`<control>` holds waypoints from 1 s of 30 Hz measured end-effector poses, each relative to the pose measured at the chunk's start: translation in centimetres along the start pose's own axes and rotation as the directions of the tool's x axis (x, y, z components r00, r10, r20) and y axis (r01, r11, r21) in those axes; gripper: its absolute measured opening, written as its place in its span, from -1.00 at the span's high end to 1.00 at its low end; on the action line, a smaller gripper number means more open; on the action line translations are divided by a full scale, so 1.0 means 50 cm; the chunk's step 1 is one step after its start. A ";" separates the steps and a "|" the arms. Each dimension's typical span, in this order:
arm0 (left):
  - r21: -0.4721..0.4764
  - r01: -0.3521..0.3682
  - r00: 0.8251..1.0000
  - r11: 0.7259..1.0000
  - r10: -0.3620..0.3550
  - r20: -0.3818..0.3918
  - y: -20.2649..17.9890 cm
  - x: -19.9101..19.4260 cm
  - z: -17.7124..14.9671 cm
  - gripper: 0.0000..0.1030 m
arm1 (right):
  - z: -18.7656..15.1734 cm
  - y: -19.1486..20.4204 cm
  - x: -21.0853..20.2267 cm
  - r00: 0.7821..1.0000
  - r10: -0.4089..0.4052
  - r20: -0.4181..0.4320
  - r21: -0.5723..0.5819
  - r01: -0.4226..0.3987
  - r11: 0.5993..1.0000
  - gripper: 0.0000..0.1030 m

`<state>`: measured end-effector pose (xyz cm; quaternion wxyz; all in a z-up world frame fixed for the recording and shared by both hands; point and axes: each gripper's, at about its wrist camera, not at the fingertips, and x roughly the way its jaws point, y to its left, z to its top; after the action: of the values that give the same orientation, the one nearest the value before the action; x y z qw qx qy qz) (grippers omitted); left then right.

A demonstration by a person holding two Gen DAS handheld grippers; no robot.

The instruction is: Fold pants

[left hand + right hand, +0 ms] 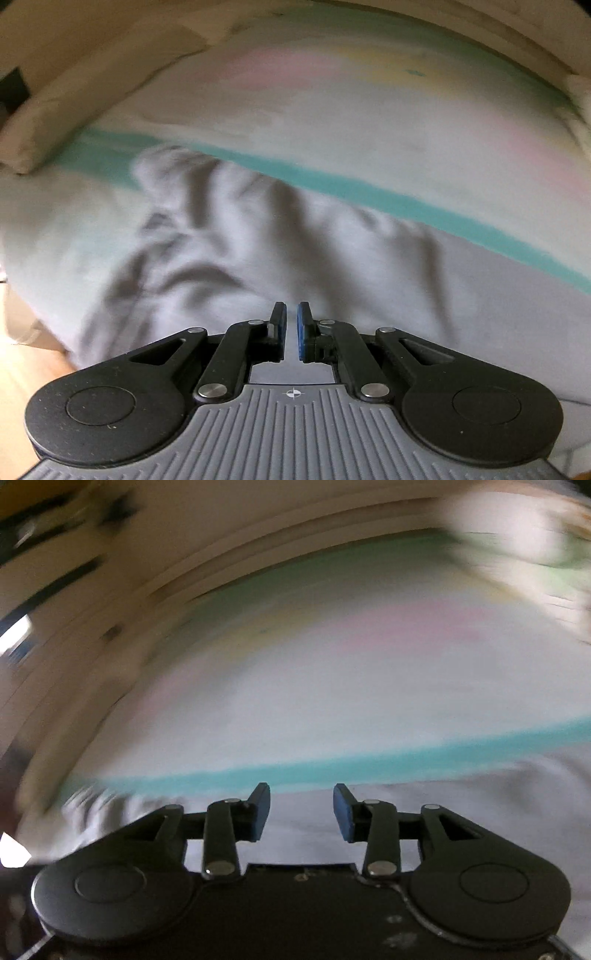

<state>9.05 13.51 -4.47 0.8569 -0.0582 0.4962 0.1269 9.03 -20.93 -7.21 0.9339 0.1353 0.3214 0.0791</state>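
Above a bed with a teal-striped sheet, the left hand-held gripper hovers nearly clenched, gripping nothing, over rumpled grey pants while the right hand-held gripper spreads, apparently readying a grasp.

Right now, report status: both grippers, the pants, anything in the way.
Left gripper nearly shut, nothing visibly held. Right gripper open, empty. Pants rumpled on striped bedsheet, unfolded. Cushion beyond them, apart. Right view blurred.

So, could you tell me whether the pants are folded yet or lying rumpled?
Rumpled: the pale grey pants lie bunched in loose wrinkles on the striped bedsheet.
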 end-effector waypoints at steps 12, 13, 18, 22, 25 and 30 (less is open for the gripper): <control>-0.021 -0.135 0.980 0.991 0.130 -0.147 0.198 0.122 0.045 0.89 | -0.090 0.364 0.179 0.950 0.225 -0.216 -0.411 -0.297 0.862 -0.21; -0.022 -0.126 0.983 0.992 0.122 -0.138 0.202 0.125 0.049 0.89 | -0.099 0.387 0.191 0.949 0.227 -0.220 -0.445 -0.305 0.842 -0.27; -0.032 -0.099 0.986 0.995 0.094 -0.134 0.217 0.132 0.063 0.89 | -0.145 0.503 0.234 0.947 0.239 -0.213 -0.573 -0.319 0.755 -0.52; -0.109 -0.048 0.989 0.993 0.031 -0.146 0.258 0.138 0.074 0.89 | -0.173 0.556 0.272 0.967 0.189 -0.172 -0.670 -0.256 0.697 -0.52; -0.134 -0.026 0.989 0.991 0.006 -0.149 0.273 0.149 0.077 0.89 | -0.191 0.575 0.307 0.984 0.130 -0.126 -0.741 -0.180 0.647 -0.46; -0.152 -0.009 0.988 0.988 -0.015 -0.151 0.288 0.150 0.079 0.89 | -0.158 0.560 0.322 0.983 0.141 -0.120 -0.717 -0.184 0.672 0.91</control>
<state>11.93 29.45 -8.61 0.8098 -0.1339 0.5489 0.1584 14.97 11.06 -14.01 0.8911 -0.2190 0.2758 0.2863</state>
